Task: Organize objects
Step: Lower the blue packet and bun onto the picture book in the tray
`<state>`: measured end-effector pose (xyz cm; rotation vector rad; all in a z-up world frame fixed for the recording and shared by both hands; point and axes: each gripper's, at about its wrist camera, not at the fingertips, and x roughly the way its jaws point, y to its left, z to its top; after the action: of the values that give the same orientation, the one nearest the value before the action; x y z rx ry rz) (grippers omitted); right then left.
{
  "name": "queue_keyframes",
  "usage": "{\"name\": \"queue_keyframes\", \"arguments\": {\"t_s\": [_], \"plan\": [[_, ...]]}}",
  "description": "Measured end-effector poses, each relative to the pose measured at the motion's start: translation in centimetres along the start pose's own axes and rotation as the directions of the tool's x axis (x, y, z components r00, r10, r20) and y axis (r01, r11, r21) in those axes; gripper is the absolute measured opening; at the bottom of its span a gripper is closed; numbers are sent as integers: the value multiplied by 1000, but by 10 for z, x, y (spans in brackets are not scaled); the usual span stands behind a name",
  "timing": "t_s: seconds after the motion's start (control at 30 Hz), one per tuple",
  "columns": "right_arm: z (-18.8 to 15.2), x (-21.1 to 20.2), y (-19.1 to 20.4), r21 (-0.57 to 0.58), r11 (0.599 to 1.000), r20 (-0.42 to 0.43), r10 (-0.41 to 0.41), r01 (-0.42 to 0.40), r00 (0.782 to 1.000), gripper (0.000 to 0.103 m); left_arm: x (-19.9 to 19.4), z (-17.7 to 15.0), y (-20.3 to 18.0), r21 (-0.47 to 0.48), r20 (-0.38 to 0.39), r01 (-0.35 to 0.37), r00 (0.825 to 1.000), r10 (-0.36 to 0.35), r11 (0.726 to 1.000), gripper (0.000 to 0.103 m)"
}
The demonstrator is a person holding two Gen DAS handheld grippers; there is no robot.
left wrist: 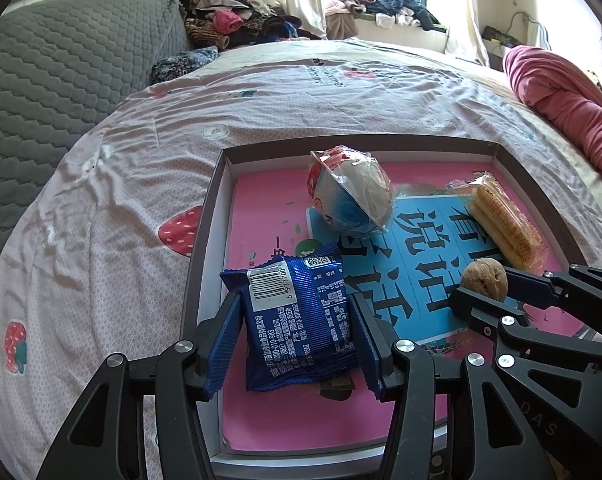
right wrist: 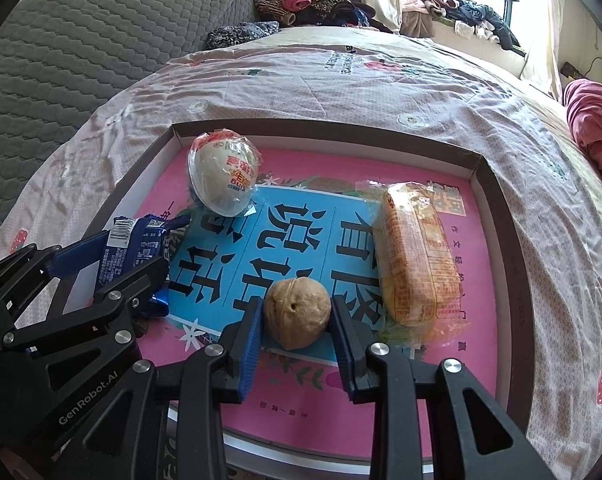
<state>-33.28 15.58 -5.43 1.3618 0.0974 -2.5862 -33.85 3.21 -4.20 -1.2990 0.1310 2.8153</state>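
Note:
A shallow box lid (left wrist: 217,184) (right wrist: 497,216) with a pink and blue printed floor lies on the bed. My left gripper (left wrist: 295,326) is shut on a blue foil snack packet (left wrist: 297,320) (right wrist: 137,248) over the tray's near left part. My right gripper (right wrist: 297,320) (left wrist: 485,292) is shut on a brown walnut (right wrist: 297,312) (left wrist: 484,282), low over the tray's near middle. A wrapped egg-shaped snack (left wrist: 353,192) (right wrist: 223,176) rests at the tray's back. An orange wrapped biscuit pack (left wrist: 501,220) (right wrist: 413,256) lies along the right side.
The tray sits on a pale bedsheet (left wrist: 121,168) with strawberry prints. A grey quilted cover (left wrist: 61,60) rises on the left, a red blanket (left wrist: 561,104) lies at the right, and piles of clothes (left wrist: 237,20) fill the back by the window.

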Motion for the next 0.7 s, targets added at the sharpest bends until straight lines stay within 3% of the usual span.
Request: {"name": "queue_keyframes", "arguments": {"t_s": [0.43, 0.7], "plan": [[0, -2, -1, 3, 1000, 2, -4, 4, 1000, 34, -6, 2, 2, -8, 5, -1, 1000, 1, 1000, 63], [0, -5, -3, 7, 1000, 4, -10, 10, 1000, 40, -7, 3, 3, -16, 5, -5, 1000, 5, 1000, 67]]}}
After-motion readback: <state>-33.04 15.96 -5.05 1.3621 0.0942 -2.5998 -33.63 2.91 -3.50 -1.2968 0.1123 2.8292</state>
